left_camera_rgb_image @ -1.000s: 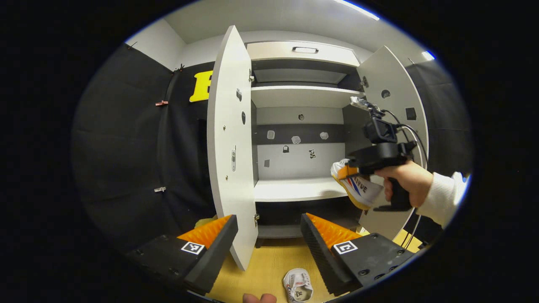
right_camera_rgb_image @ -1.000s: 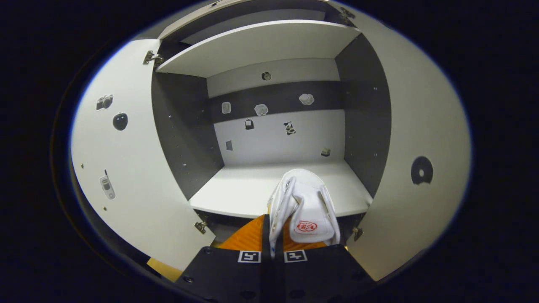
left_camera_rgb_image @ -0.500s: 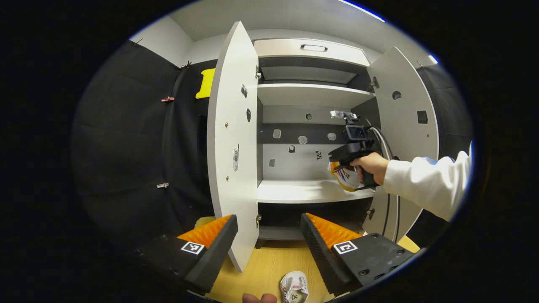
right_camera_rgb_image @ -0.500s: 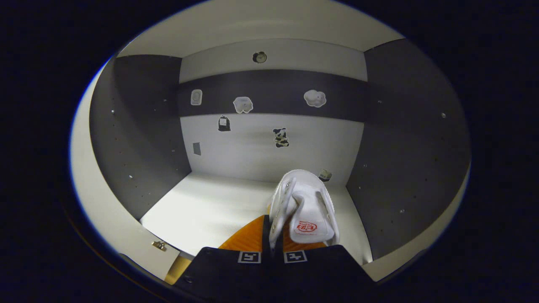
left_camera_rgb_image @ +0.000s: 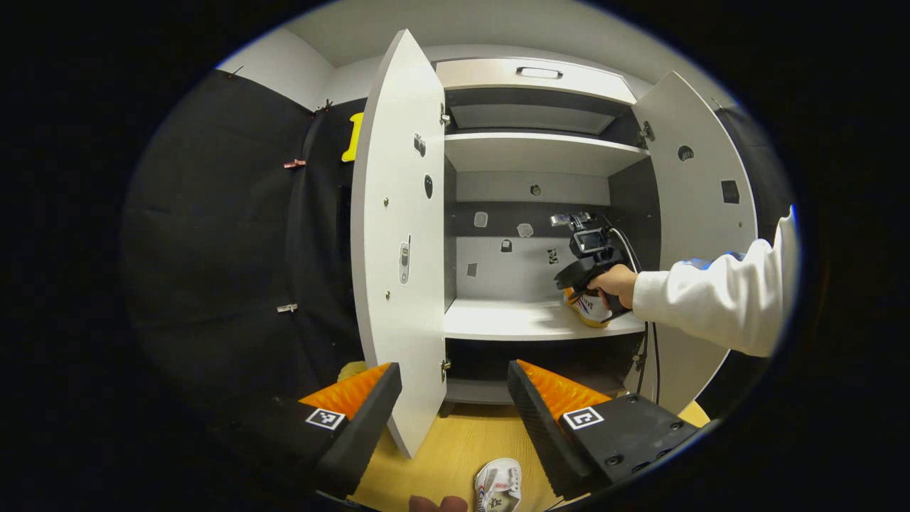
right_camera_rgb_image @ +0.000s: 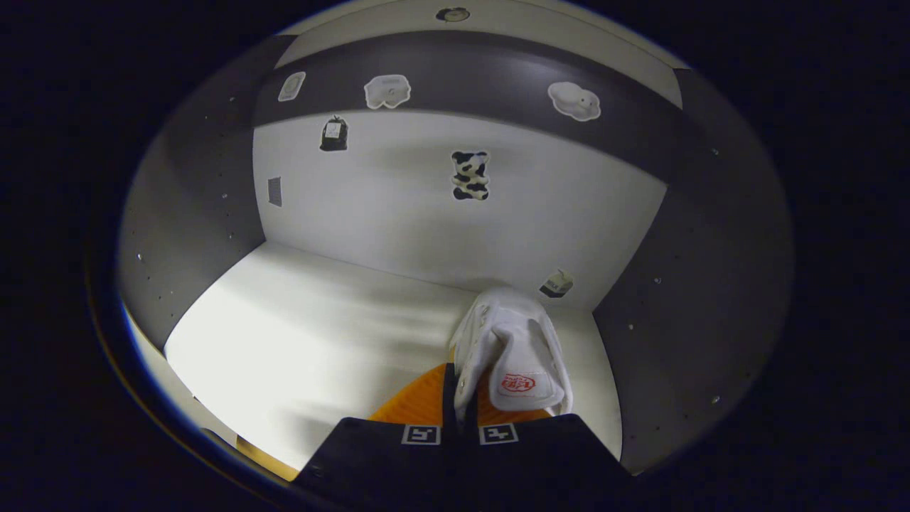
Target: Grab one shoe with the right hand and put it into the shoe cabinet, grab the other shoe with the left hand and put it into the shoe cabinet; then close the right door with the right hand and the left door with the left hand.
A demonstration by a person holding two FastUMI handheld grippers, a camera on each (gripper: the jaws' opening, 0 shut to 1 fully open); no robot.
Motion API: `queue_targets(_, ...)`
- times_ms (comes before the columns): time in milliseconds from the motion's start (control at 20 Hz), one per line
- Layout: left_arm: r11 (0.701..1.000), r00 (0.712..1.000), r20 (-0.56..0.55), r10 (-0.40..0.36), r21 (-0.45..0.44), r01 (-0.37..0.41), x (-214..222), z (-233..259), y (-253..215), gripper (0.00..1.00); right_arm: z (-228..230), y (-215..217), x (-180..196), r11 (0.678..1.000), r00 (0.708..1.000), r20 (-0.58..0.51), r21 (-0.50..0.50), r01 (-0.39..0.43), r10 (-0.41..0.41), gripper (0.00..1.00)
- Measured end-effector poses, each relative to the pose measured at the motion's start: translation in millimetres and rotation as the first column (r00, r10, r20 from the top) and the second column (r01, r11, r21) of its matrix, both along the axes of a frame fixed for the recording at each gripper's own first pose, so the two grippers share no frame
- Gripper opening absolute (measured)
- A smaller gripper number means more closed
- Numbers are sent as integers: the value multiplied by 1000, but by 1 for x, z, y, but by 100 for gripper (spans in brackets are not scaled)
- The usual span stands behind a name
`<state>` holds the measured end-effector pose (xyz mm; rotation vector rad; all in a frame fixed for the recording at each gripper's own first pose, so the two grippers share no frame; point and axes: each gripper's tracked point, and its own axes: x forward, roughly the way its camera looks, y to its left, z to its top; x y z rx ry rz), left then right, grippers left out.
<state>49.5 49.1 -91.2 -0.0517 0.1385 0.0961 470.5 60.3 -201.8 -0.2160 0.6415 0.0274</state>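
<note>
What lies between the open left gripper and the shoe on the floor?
Nothing: in the left gripper view, bare wooden floor separates the left gripper from the shoe below its fingers.

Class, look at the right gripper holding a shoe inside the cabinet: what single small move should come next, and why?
Probably lower slightly and open the jaws. The right gripper is shut on the white shoe, which is over the white shelf near its right rear corner. The other shoe lies on the floor, awaiting the open left gripper.

White cloth shoe [right_camera_rgb_image: 513, 348] (stitched, matt) over the smooth, matt shelf [right_camera_rgb_image: 320, 327].
</note>
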Motion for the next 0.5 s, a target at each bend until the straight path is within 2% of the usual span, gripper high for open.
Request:
queue_targets(100, 1000, 1000, 3, 6, 4, -6, -1, 1, 1, 95, 1, -1, 2, 1000, 1000, 9, -9, 16, -16, 5)
queue_targets(150, 1000, 1000, 4, 5, 4, -5, -1, 1, 0, 95, -1, 0, 1, 1000, 1000, 2, -7, 24, -24, 10)
queue_targets(200, 1000, 1000, 5, 2, 2, -2, -1, 1, -1, 95, 0, -4, -1, 999, 999, 3, -28, 33, -33, 7)
queue_targets(250, 1000, 1000, 7, -3, -1, 3, -2, 1, -3, 95, 3, -5, -2, 999, 999, 12, -38, 34, -34, 16)
queue_targets(350, 1000, 1000, 11, -15, -4, 15, -3, 1, -6, 95, 7, -3, -10, 999, 999, 17, -2, 42, -42, 24)
queue_targets(400, 1000, 1000, 13, -22, -5, 22, -4, 1, -8, 95, 10, -2, -14, 999, 998, 24, 18, 49, -49, 32)
queue_targets(450, 1000, 999, 15, -28, -6, 28, -4, 1, -8, 95, 16, -1, -20, 998, 998, 34, 31, 54, -55, 47)
queue_targets(500, 999, 999, 19, -34, -7, 34, -5, 3, -8, 95, 21, 1, -26, 998, 998, 46, 46, 51, -53, 52)
